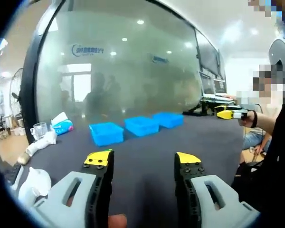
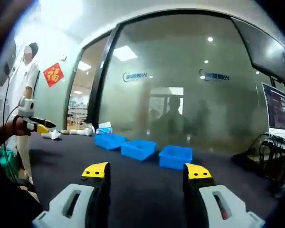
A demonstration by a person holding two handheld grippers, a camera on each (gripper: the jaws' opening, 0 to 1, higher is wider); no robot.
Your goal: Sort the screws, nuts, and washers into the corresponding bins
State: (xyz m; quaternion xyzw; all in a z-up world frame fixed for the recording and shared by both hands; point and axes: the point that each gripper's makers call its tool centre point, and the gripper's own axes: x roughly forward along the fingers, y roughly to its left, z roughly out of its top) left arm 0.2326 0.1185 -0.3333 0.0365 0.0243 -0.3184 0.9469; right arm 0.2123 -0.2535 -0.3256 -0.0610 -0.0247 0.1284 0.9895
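Three blue bins stand in a row on the dark table: the near one (image 1: pixel 107 133), the middle one (image 1: pixel 141 126) and the far one (image 1: pixel 168 119). My left gripper (image 1: pixel 143 159) is open above the table, well short of the bins, with nothing between its yellow-tipped jaws. In the right gripper view the same bins (image 2: pixel 110 141), (image 2: pixel 138 149), (image 2: pixel 175 156) lie ahead. My right gripper (image 2: pixel 148 171) is open too and holds nothing. Each gripper appears in the other's view, held in a hand: the right one (image 1: pixel 230 113), the left one (image 2: pixel 35 124).
A tissue pack (image 1: pixel 62 126), a glass cup (image 1: pixel 39 129) and white items (image 1: pixel 33 183) sit at the table's left end. A glass wall (image 1: pixel 133 61) stands behind the bins. Monitors (image 2: pixel 278 109) and cables lie at the right end. A person (image 2: pixel 26 76) stands at the left.
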